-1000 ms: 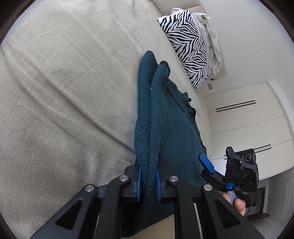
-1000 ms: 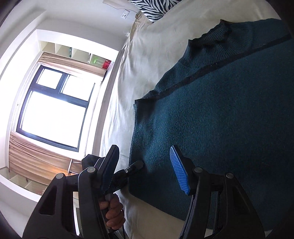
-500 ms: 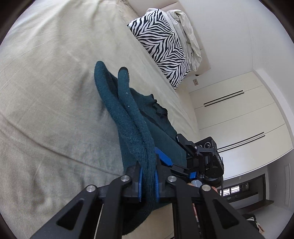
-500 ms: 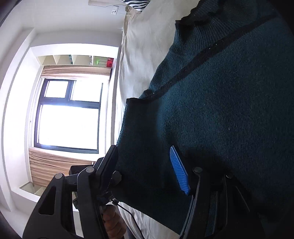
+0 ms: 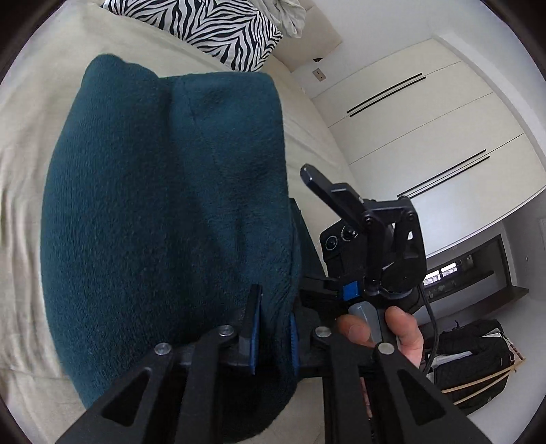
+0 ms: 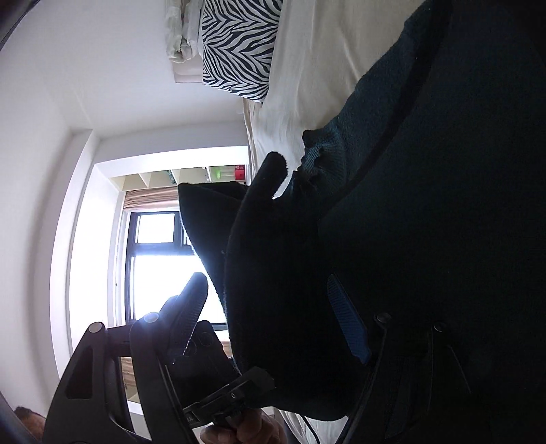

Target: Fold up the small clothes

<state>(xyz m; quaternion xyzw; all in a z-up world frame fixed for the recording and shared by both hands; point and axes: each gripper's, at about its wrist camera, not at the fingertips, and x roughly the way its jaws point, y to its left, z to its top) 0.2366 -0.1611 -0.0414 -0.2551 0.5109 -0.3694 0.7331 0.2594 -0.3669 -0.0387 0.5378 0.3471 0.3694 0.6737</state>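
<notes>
On the left lies the beige bed [image 5: 30, 143], with a zebra pillow [image 5: 218, 30] at its far end. The dark green sweater [image 5: 153, 205] rests on the bed, and one side of it is flipped over onto the rest. It looks thick, fuzzy and soft, so I think it will bend and flop, not stay stiff. It seems light, and not slippery. The left gripper [image 5: 273, 336] has a fold of the sweater edge between its blue pads [image 5: 255, 341]. Its jaws have just been opening, and there seems to be a little space now, so the cloth may be let go. To the right is the right gripper [image 5: 341, 246], held in a hand [image 5: 396, 328]. Its jaws have just been opening too, and they stand wide. In its own view, sweater cloth hangs between them, but the pads do not squeeze it. A good place to grab next would be a corner or the thick hem, taking both layers together so nothing slides apart.
</notes>
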